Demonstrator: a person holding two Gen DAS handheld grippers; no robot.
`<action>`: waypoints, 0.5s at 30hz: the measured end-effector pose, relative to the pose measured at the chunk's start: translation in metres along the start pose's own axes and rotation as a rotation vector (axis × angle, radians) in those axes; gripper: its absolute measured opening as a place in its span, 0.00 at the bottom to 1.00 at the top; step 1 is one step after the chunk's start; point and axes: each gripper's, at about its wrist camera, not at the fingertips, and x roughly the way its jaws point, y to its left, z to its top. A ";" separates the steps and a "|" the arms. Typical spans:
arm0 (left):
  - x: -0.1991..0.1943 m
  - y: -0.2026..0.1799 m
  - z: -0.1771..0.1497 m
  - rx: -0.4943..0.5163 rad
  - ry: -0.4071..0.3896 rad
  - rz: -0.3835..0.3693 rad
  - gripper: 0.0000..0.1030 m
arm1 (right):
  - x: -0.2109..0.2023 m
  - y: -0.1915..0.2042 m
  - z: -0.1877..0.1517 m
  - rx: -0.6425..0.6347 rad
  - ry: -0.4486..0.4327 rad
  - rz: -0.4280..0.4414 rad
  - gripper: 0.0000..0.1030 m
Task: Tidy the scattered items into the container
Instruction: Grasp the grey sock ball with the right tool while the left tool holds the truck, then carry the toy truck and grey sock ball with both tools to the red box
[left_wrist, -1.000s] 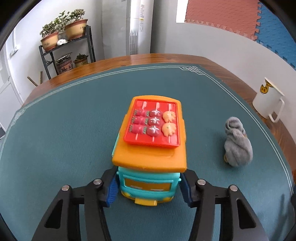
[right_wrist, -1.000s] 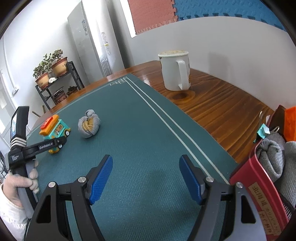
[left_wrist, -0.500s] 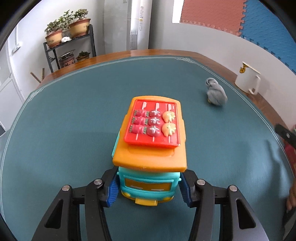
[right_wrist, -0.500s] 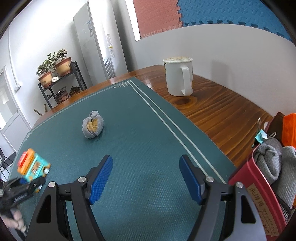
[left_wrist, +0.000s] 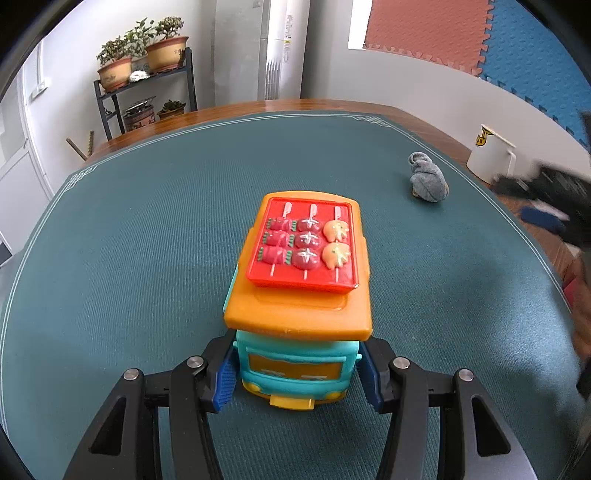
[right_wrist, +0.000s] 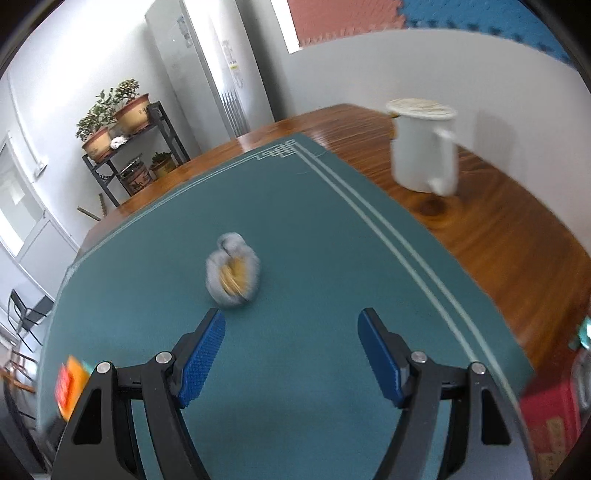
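My left gripper (left_wrist: 297, 373) is shut on a toy food truck (left_wrist: 301, 280), teal with an orange roof and a red grill tray, held above the green mat. The truck also shows blurred at the left edge of the right wrist view (right_wrist: 70, 387). A rolled grey sock (left_wrist: 428, 182) lies on the mat at the far right; in the right wrist view the sock (right_wrist: 233, 275) lies just ahead of my open, empty right gripper (right_wrist: 291, 349), nearer its left finger. The red container (right_wrist: 550, 417) is at the lower right edge.
A white mug (right_wrist: 424, 147) stands on the bare wooden table (right_wrist: 517, 236) beyond the green mat (right_wrist: 295, 229); it also shows in the left wrist view (left_wrist: 491, 158). A plant shelf (left_wrist: 144, 92) and a standing air conditioner stand behind the table.
The right gripper has moved forward and left toward the grey sock, which is now close to its fingers. The left gripper, still holding the truck, has shifted its view; the right gripper appears blurred at its right edge.
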 end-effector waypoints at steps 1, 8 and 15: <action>0.000 0.000 0.000 0.000 0.000 0.000 0.54 | 0.008 0.006 0.006 0.008 0.015 0.006 0.76; 0.001 0.000 0.001 0.001 0.001 0.000 0.54 | 0.064 0.033 0.022 0.046 0.092 -0.012 0.70; 0.001 -0.002 0.000 0.002 0.001 -0.001 0.54 | 0.064 0.052 0.014 -0.034 0.073 0.010 0.41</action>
